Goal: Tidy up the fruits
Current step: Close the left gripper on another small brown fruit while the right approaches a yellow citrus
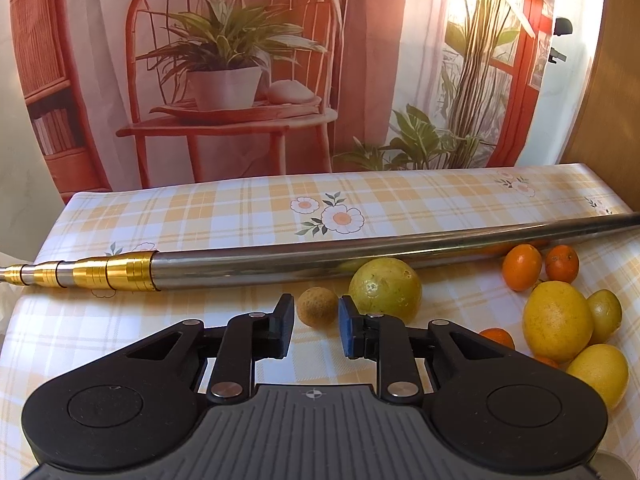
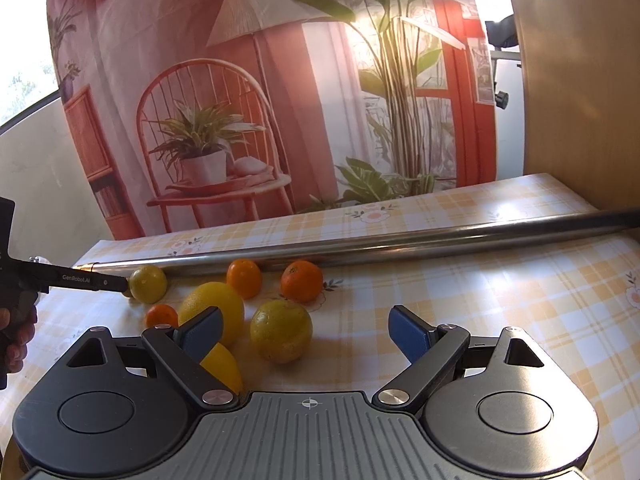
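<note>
In the left wrist view my left gripper (image 1: 316,324) is closed down on a small brown round fruit (image 1: 317,306), one pad against each side, low over the checked tablecloth (image 1: 240,216). A yellow-green fruit (image 1: 385,290) sits just right of it. Two oranges (image 1: 521,267) and several yellow fruits (image 1: 557,320) lie further right. My right gripper (image 2: 308,332) stands wide open with nothing between its pads. A yellow fruit (image 2: 281,330) lies just beyond it. Two oranges (image 2: 302,286), a big yellow fruit (image 2: 228,300) and a small orange (image 2: 161,316) lie nearby. The left gripper's finger (image 2: 92,280) reaches in from the left.
A long steel pole (image 1: 320,262) with a gold telescopic end (image 1: 116,276) lies across the table behind the fruit. A printed backdrop (image 1: 240,80) hangs at the table's far edge. A wooden panel (image 2: 580,80) stands on the right. A hand (image 2: 16,340) holds the left gripper.
</note>
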Demonstrator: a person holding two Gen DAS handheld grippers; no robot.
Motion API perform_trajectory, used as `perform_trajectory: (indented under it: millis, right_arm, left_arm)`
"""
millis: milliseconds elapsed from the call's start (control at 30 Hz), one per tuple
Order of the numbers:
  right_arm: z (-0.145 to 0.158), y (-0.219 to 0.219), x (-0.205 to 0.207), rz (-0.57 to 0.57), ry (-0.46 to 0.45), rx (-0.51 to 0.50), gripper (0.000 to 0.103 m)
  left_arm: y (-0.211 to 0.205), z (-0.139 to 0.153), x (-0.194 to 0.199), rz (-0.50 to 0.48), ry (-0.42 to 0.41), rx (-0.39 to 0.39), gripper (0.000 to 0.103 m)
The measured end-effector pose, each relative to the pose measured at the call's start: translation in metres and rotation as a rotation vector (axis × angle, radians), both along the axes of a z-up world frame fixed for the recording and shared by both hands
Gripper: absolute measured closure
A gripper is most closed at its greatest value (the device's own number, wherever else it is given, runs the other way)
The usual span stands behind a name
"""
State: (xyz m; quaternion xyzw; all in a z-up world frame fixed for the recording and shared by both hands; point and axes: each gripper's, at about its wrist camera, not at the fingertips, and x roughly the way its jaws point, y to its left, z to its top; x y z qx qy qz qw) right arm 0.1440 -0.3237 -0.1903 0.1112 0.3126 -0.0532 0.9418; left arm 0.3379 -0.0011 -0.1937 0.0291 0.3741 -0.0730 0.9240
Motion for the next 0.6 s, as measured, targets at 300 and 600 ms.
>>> perform_trajectory:
  millis: [300,600]
  right_arm:
    - [-0.002,-0.001,0.003,0.005,0.003,0.005,0.015]
    - [-0.004,-0.004,0.004,0.044,-0.011,0.049,0.015]
  left_arm:
    - [-0.010,-0.005,0.010,-0.017,-0.001,0.055,0.077]
    - [-0.012,-0.005,0.007,-0.010,-0.005,0.068,0.077]
